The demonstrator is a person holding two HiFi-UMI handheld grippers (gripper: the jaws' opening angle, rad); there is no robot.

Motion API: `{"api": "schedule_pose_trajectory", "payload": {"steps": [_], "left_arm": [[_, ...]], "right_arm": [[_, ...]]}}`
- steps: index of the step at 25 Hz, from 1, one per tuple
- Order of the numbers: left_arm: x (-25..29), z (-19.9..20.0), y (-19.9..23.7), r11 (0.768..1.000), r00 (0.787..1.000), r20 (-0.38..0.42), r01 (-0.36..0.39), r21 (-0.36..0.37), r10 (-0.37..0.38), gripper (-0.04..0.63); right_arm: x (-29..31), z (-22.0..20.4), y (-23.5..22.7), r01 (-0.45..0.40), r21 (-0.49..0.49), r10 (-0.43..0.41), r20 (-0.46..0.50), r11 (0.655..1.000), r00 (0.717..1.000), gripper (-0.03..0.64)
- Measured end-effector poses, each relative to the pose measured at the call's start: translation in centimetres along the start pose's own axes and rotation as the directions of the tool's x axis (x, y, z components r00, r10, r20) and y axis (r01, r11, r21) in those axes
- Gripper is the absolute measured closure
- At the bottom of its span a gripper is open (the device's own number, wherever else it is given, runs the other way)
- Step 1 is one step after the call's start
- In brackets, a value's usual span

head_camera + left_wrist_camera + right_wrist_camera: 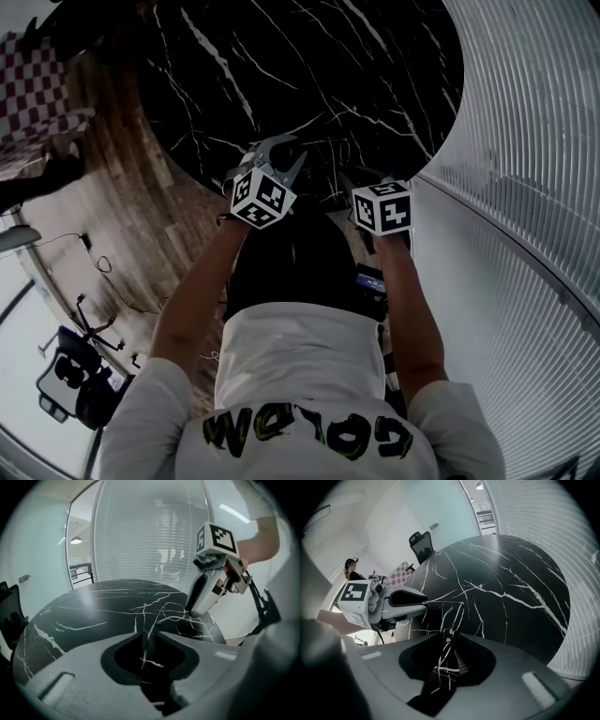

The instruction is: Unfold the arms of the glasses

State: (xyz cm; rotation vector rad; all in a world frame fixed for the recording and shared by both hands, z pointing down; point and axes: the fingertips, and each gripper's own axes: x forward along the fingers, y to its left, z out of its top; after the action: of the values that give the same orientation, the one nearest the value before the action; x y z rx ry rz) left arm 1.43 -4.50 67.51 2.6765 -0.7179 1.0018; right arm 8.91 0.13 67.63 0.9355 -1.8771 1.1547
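Note:
Thin wire-framed glasses (174, 616) hang between my two grippers, just above a round black marble table (309, 75). My left gripper (149, 633) is shut on one slim temple arm (146, 645), which runs back through its narrow jaw gap. Its tip (424, 604) shows from the right gripper view, at the end of that arm. My right gripper (450, 637) is shut on the frame at a hinge (449, 632); the wire rim (458, 613) sticks out past its jaws. In the head view both grippers (274, 155) (364, 180) sit close together over the table's near edge, and the glasses are too thin to make out.
A ribbed glass wall (525, 141) curves along the right of the table. Wood flooring (122, 206) lies left, with an office chair (80, 375) and a checkered seat (33, 84). Another chair (421, 543) and a seated person (351, 569) are beyond the table.

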Motion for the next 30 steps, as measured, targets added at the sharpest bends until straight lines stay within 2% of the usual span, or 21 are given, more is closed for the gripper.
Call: {"api": "schedule_pose_trajectory", "payload": {"steps": [8, 12, 15, 17, 19, 21, 23, 26, 30], "left_arm": [[-1.1, 1.4, -0.5, 0.997, 0.998, 0.05, -0.038, 0.073, 0.034, 0.502], [-1.3, 2.3, -1.8, 0.979, 0.998, 0.05, -0.041, 0.202, 0.032, 0.488], [-1.0, 2.9, -3.8, 0.938, 1.0, 0.027, -0.012, 0.347, 0.003, 0.474], [-0.6, 3.1, -5.2, 0.891, 1.0, 0.0, 0.015, 0.454, -0.017, 0.468], [-0.1, 3.1, -6.3, 0.833, 0.999, -0.034, 0.041, 0.551, -0.027, 0.468], [0.5, 3.1, -7.0, 0.782, 0.997, -0.065, 0.064, 0.62, -0.03, 0.468], [1.1, 3.0, -7.3, 0.746, 0.995, -0.095, 0.088, 0.66, -0.033, 0.468], [1.7, 2.7, -7.4, 0.713, 0.991, -0.131, 0.119, 0.691, -0.039, 0.468], [1.7, 2.0, -7.9, 0.694, 0.984, -0.168, 0.158, 0.702, -0.054, 0.468]], "right_arm": [[-0.1, 0.2, -0.2, 0.015, 0.008, -0.015, 0.008, 1.0, 1.0, 0.554], [-0.1, 0.2, -0.4, 0.022, 0.007, -0.022, 0.011, 1.0, 1.0, 0.562], [-0.2, 0.2, -0.3, 0.026, 0.008, -0.026, 0.012, 1.0, 1.0, 0.566], [-0.2, 0.2, -0.3, 0.029, 0.011, -0.029, 0.015, 1.0, 0.999, 0.571], [-0.1, 0.3, -0.3, 0.033, 0.012, -0.033, 0.018, 0.999, 0.999, 0.578], [-0.1, 0.3, -0.4, 0.039, 0.012, -0.039, 0.021, 0.999, 0.999, 0.592], [-0.1, 0.4, -0.4, 0.042, 0.013, -0.042, 0.025, 0.999, 0.999, 0.6], [-0.1, 0.5, -0.3, 0.044, 0.013, -0.045, 0.031, 0.999, 0.999, 0.601], [-0.1, 0.4, -0.4, 0.048, 0.014, -0.049, 0.033, 0.999, 0.998, 0.601]]}}
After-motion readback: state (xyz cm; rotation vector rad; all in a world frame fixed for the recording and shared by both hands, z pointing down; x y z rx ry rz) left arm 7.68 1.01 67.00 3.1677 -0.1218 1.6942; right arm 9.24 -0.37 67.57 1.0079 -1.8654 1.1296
